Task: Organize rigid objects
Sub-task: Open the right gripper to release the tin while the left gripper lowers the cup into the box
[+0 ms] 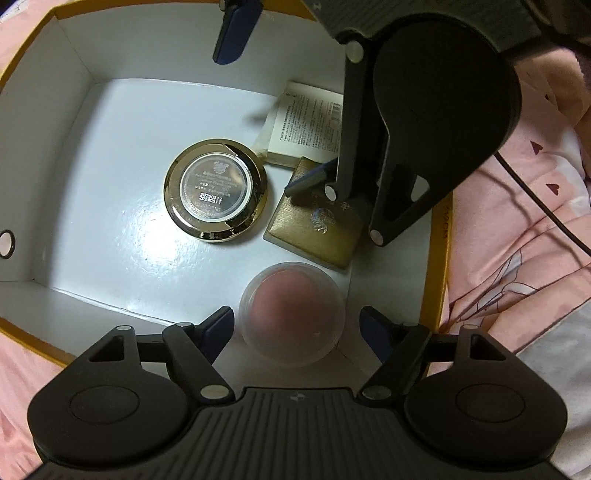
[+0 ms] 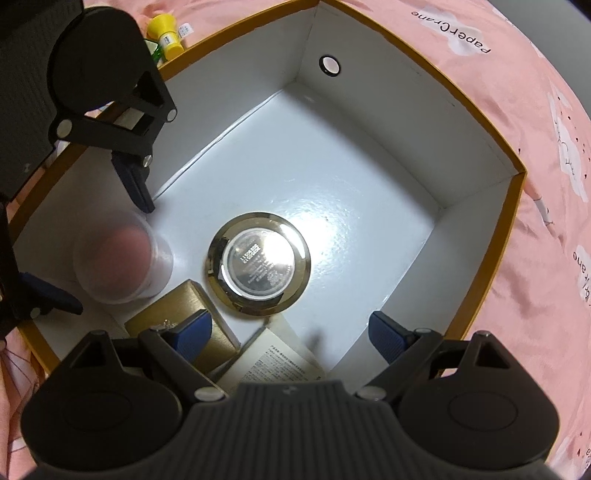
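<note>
Only right wrist view shows yellow bottle (image 2: 167, 29) outside box (image 2: 480, 122).

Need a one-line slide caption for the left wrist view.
Left gripper, open, straddles the translucent jar inside the white-lined box, beside a gold compact.

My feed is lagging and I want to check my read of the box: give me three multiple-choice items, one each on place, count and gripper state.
1. The translucent round jar with the pink inside sits:
A. between the left gripper's fingers
B. on the bedsheet
C. atop the compact

2. Items inside the white-lined cardboard box:
A. two
B. four
C. six

3. The right gripper is:
A. shut on the compact
B. open, holding nothing
C. shut on the jar

A: the fingers flank it.
B: jar, round gold compact, brushed-gold rectangular case, white printed carton.
B: fingers apart, gap empty.
</note>
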Demonstrator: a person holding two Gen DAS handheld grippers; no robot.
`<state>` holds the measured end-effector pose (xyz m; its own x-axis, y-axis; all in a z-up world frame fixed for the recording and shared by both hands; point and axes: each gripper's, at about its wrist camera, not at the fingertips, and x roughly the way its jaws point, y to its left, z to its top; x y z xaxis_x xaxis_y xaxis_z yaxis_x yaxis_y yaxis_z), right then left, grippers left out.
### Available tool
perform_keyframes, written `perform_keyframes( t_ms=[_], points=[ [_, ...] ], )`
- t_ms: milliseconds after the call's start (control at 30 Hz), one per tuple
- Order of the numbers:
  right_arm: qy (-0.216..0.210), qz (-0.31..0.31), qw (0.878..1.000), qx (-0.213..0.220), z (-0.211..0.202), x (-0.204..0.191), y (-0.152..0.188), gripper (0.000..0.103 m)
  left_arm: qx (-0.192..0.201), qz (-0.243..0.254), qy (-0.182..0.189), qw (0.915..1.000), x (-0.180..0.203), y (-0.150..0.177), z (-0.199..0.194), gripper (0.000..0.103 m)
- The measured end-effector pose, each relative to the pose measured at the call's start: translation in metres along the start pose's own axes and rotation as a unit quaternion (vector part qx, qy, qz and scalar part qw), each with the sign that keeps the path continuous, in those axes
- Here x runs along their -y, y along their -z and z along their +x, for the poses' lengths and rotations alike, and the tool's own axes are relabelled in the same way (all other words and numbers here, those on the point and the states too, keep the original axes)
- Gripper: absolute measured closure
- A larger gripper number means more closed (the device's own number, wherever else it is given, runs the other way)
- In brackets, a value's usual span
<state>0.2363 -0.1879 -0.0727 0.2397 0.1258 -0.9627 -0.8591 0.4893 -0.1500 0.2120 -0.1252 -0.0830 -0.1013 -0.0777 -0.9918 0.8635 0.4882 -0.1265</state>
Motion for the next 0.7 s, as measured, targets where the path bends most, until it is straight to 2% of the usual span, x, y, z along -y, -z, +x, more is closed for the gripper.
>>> perform_keyframes(
  t_ms=[167, 367, 500, 600, 700],
  points=[
    [0.002, -0.009, 1.000, 0.000, -0.003, -0.005, -0.003, 0.012, 0.035, 0.002, -0.002, 0.9994, 0.007, 0.013, -0.021, 0.013],
    [0.008, -0.013, 1.000, 0.014, -0.012, -0.010, -0.006, 0.011, 0.117, -0.038, -0.023, 0.9922, 0.016, 0.033, -0.049, 0.013],
    [0.022, -0.004, 0.999, 0.033, -0.020, -0.014, -0.004, 0.011, 0.184, -0.088, -0.080, 0.9756, 0.022, 0.053, -0.066, 0.013],
    [0.045, 0.020, 0.997, 0.053, -0.028, -0.017, -0.003, 0.011, 0.231, -0.123, -0.130, 0.9565, 0.033, 0.070, -0.078, 0.013],
    [0.052, 0.040, 0.994, 0.085, -0.039, -0.025, 0.001, 0.011, 0.261, -0.168, -0.154, 0.9382, 0.044, 0.088, -0.083, 0.013]
  ],
)
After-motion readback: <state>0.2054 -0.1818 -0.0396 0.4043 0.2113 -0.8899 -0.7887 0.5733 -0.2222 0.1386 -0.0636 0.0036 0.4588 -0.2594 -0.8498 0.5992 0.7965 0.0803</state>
